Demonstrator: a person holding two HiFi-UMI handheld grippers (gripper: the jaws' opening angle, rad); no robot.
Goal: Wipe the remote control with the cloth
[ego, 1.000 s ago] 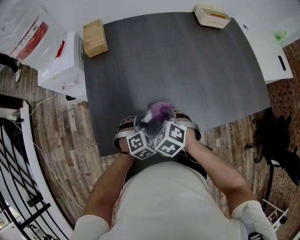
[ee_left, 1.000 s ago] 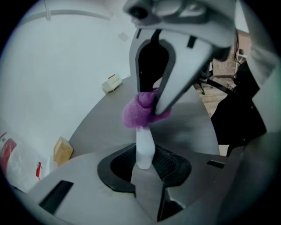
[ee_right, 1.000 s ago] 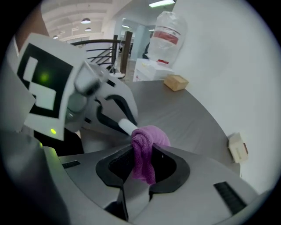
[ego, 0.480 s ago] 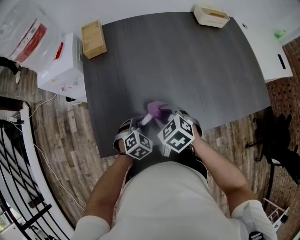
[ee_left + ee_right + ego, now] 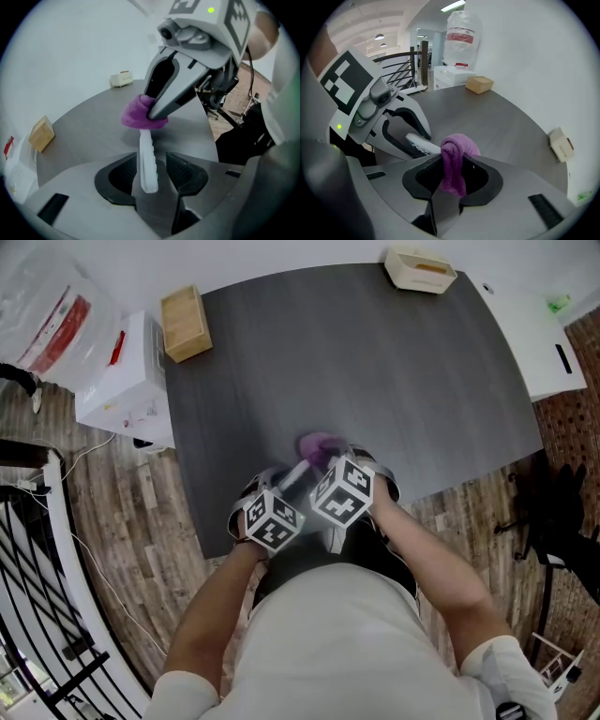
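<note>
Left gripper (image 5: 152, 172) jaws are opening, the remote control (image 5: 146, 157) sits loose between them by the bench's (image 5: 394, 362) near edge, and right gripper (image 5: 453, 177) jaws stay-free clamp the purple cloth (image 5: 454, 159) on its far tip (likely a re-grip, wiping unfinished).

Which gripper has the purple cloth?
The right gripper: its jaws are shut on the purple cloth. The left gripper, jaws opening, has the white remote control between them instead.

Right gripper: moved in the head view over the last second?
Yes. The right gripper moved slightly farther onto the table, toward the cream box.
</note>
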